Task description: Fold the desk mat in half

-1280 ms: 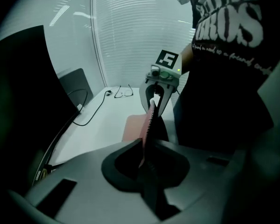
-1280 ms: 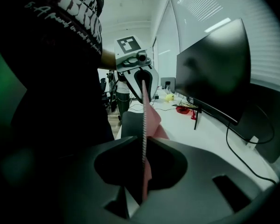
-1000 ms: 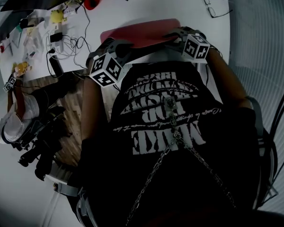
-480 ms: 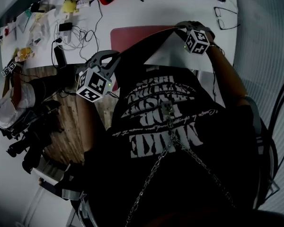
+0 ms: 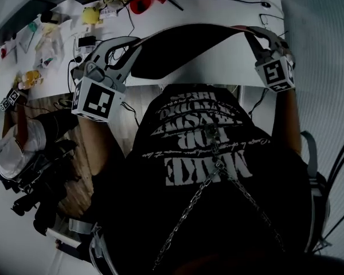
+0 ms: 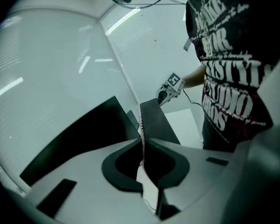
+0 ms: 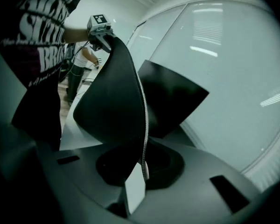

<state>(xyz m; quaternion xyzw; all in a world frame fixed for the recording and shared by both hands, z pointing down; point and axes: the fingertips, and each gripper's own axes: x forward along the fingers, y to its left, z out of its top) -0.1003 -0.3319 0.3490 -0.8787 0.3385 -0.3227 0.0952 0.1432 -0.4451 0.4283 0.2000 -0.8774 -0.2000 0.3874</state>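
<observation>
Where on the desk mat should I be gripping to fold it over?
At the two corners of one long edge, edge-on from each side: the left gripper and right gripper clamp the desk mat there, and the thin limp sheet arches evenly between them.

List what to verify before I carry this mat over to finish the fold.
1. Left tool shut on the mat's edge: ok.
2. Right tool shut on the mat's other end: ok.
3. Mat lifted off the table and spanning between both tools: ok.
4. Mat free of twist: ok, it bows in one smooth curve in the head view.
5. Where the mat's far edge lies: cannot tell, the raised part hides it.
6. Path free of clutter: not ok, cables lie on the table close to the left tool.
</observation>
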